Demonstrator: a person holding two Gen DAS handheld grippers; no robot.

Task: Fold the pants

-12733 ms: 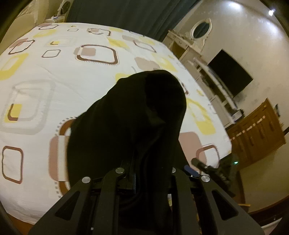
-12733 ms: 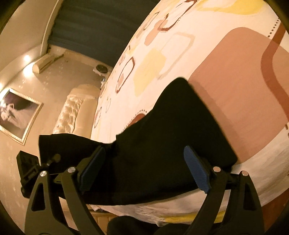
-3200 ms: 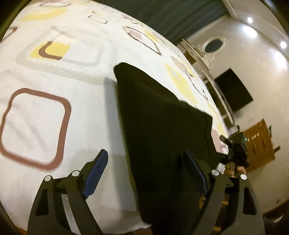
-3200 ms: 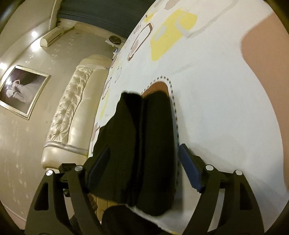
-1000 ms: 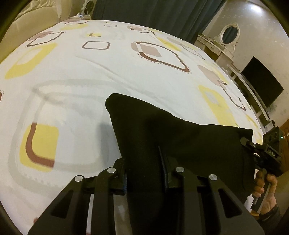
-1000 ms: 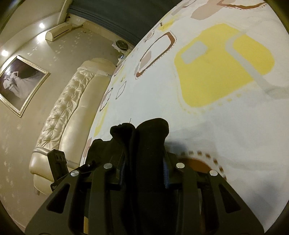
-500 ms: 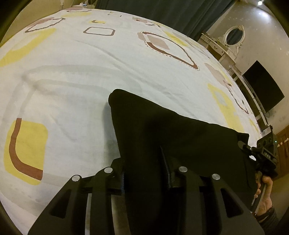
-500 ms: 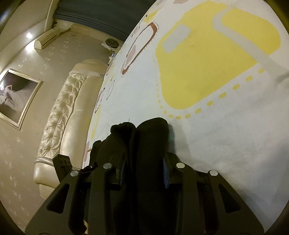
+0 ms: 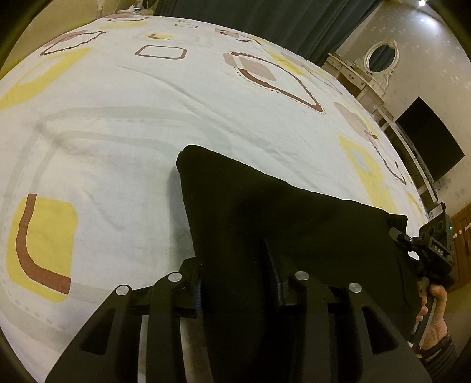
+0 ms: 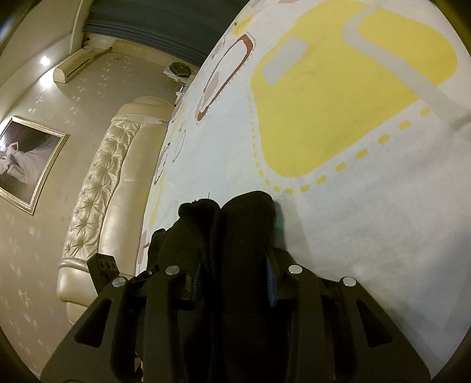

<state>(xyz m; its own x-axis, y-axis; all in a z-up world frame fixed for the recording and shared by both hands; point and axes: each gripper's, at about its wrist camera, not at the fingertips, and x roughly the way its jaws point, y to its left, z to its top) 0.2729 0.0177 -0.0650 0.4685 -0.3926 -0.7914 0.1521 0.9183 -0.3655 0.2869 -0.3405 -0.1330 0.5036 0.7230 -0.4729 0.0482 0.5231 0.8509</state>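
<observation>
Left gripper point(image 9: 238, 282): jaws opening, black pants point(image 9: 282, 218) between them, fabric fills the gap and both pads still look pressed against it. Pants bundle runs from the jaws out across the bedsheet point(image 9: 147, 123), folded, far corner resting on the sheet, right-hand edge reaching the other tool.

Right gripper point(image 10: 232, 282): jaws opening too, thick multi-layer fold of the pants point(image 10: 244, 235) between them, blue pads just visible either side and touching the cloth. Fold end bulges out past the fingertips, sitting on the sheet point(image 10: 368, 224) just short of a yellow patch with dotted border.

Right edge of left view: person's hand point(image 9: 435, 309) on the right tool's handle.

Beyond: tufted cream headboard point(image 10: 100, 188), framed picture point(image 10: 26, 165), dark curtain point(image 9: 265, 20), wall TV point(image 9: 429, 144), dresser with oval mirror point(image 9: 379, 56).
</observation>
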